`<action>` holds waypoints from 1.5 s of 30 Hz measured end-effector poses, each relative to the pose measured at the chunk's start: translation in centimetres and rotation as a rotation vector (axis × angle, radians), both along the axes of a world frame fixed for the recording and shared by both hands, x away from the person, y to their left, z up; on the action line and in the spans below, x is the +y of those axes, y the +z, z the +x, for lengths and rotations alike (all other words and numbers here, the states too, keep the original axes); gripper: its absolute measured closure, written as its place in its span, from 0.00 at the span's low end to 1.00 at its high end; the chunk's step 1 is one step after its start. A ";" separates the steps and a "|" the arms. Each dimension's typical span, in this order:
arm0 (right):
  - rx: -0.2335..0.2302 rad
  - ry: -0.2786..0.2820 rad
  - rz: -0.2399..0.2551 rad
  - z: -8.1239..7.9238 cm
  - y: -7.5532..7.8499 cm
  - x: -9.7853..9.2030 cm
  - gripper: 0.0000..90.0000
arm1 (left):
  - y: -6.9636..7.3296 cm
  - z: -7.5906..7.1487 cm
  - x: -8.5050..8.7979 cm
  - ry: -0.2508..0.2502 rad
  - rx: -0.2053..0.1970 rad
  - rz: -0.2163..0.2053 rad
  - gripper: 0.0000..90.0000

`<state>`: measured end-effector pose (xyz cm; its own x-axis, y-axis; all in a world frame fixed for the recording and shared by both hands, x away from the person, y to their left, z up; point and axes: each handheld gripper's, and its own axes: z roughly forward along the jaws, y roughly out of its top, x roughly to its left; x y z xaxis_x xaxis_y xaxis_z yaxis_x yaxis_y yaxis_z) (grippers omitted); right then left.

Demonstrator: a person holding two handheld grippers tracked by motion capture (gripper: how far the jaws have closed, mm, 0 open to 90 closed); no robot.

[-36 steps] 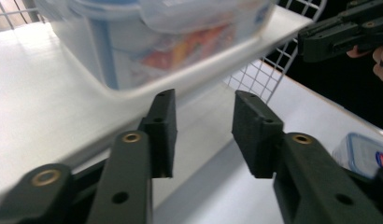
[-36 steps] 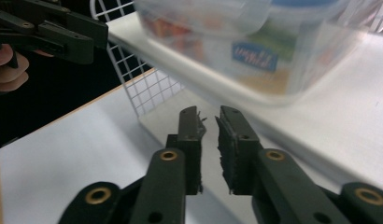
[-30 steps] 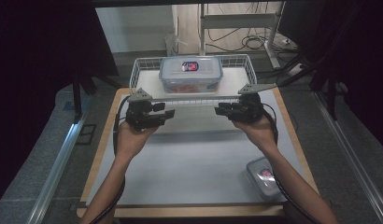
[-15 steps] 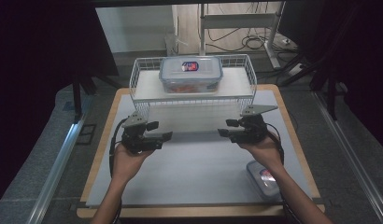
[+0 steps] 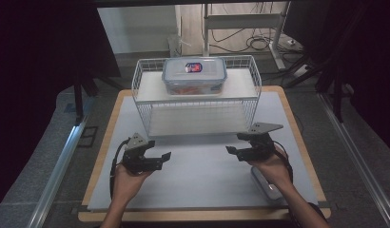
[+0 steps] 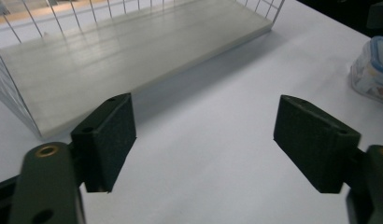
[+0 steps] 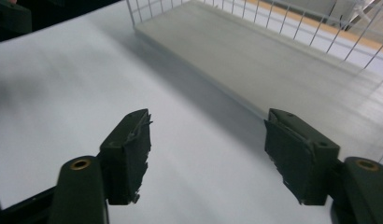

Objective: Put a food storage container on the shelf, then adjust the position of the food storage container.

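A clear lidded container (image 5: 194,75) with reddish contents stands on the top shelf of a white wire rack (image 5: 198,102). Well in front of the rack, my left gripper (image 5: 160,160) hovers low over the white tabletop (image 5: 198,175). In its own view the left gripper (image 6: 203,135) has jaws that have just been opening, with bare table between them. My right gripper (image 5: 232,152) is level with it on the right. The right gripper (image 7: 208,149) has likewise just been opening and holds nothing. Both face the rack's lower shelf (image 7: 283,60).
A second lidded container (image 5: 267,183) lies on the table near the front right, partly under the right hand; it appears as the container (image 6: 372,70) in the left gripper view. Dark frames and cables surround the table.
Both hands have dropped and drawn back from the rack toward the table's near edge. Both pairs of jaws stand wider apart than before.
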<state>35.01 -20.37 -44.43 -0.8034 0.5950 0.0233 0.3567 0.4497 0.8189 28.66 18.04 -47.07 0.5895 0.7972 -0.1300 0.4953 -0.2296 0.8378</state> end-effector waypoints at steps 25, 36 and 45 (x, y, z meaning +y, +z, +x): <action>0.042 -0.074 -0.075 -1.8 -3.1 -3.1 0.24 | -3.2 -3.9 0.8 0.072 -0.077 0.072 0.00; 0.075 -0.119 -0.080 -2.2 -2.9 -4.1 0.30 | -3.2 -3.9 0.7 0.068 -0.076 0.098 0.01; 0.103 -0.167 -0.072 -3.8 -1.6 -8.0 0.93 | -3.2 -3.8 0.2 0.047 -0.072 0.096 0.01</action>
<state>31.24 -28.38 -46.06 -0.6889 0.7229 0.0532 0.5117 0.4331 0.7421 24.89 18.19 -50.28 0.5566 0.8307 -0.0107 0.4466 -0.2883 0.8470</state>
